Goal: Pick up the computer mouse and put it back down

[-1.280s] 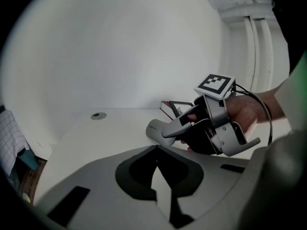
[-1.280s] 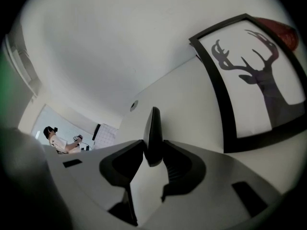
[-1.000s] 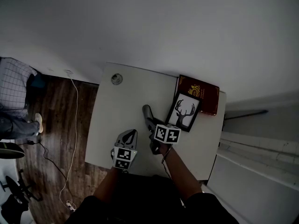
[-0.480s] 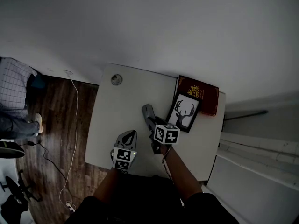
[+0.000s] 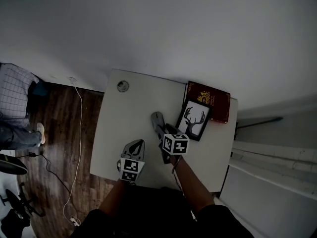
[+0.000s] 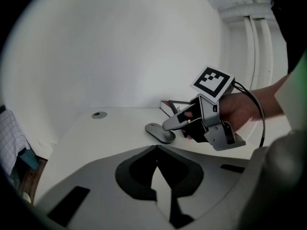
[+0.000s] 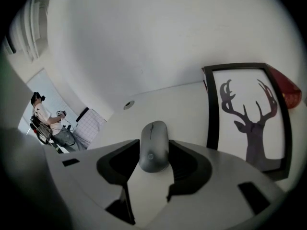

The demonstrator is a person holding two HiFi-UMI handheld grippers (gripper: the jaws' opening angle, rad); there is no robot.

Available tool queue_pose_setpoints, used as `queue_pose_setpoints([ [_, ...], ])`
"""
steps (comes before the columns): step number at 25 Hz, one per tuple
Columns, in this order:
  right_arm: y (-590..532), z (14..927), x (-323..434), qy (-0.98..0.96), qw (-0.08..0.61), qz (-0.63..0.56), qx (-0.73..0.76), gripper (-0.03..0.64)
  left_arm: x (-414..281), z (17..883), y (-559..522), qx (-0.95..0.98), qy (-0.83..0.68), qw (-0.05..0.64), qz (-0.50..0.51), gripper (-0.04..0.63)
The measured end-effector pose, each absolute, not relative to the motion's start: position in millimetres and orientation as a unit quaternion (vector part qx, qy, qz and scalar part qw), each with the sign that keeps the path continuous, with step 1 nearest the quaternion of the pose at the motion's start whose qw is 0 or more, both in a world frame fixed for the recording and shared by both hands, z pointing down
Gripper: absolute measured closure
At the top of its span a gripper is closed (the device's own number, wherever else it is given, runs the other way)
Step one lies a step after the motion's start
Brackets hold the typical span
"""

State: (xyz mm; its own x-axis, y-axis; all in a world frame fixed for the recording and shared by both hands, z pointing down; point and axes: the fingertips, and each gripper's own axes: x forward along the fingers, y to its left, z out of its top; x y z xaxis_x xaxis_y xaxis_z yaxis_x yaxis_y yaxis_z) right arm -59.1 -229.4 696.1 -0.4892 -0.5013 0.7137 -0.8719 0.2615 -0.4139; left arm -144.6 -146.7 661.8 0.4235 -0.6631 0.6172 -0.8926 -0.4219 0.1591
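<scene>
The jaws of the right gripper (image 7: 154, 152) are seen apart, having just been opening, and the rear half of the grey computer mouse (image 7: 154, 131) is flanked by them; no firm pinch is evident. The mouse is found flat on the white table (image 5: 126, 118), near its middle, just beside a framed stag picture (image 7: 244, 119) laid partly over a red book (image 7: 288, 92). Only the low, rounded tail is bracketed, so if the pads are closed too high, the mouse may be squeezed forward and out, or tipped nose-down once lifted. The frame may be nudged by the nearer jaw. The left gripper (image 6: 154, 150) is held closed and empty, apart from the mouse
</scene>
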Motion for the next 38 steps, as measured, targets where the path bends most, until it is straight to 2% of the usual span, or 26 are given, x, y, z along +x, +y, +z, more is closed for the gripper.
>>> queue_pose_setpoints([
  [12, -219.8, 661.4, -67.9, -0.798, 0.241, 0.334, 0.44, 0.441, -143.0, 645.3, -145.5, 0.816, -0.482, 0.229, 0.221, 0.594],
  [14, -214.6, 651.5, -69.6, -0.81, 0.243, 0.307, 0.437, 0.472, -141.4, 639.7, -144.9, 0.819, -0.482, 0.227, 0.214, 0.594],
  [17, -206.8, 631.8, -72.7, -0.827, 0.235, 0.262, 0.438, 0.56, -139.8, 626.9, -144.5, 0.824, -0.483, 0.222, 0.198, 0.594],
  [19, -201.3, 618.8, -74.4, -0.835, 0.23, 0.234, 0.442, 0.585, -138.2, 617.4, -143.2, 0.828, -0.482, 0.215, 0.189, 0.594],
  [28, -152.7, 577.6, -98.4, -0.869, 0.218, 0.143, 0.42, 0.597, -139.7, 580.9, -119.9, 0.843, -0.481, 0.188, 0.152, 0.594],
  [38, -95.0, 527.9, -87.1, -0.853, 0.184, 0.094, 0.479, 0.597, -149.2, 546.2, -78.5, 0.862, -0.465, 0.153, 0.136, 0.594],
])
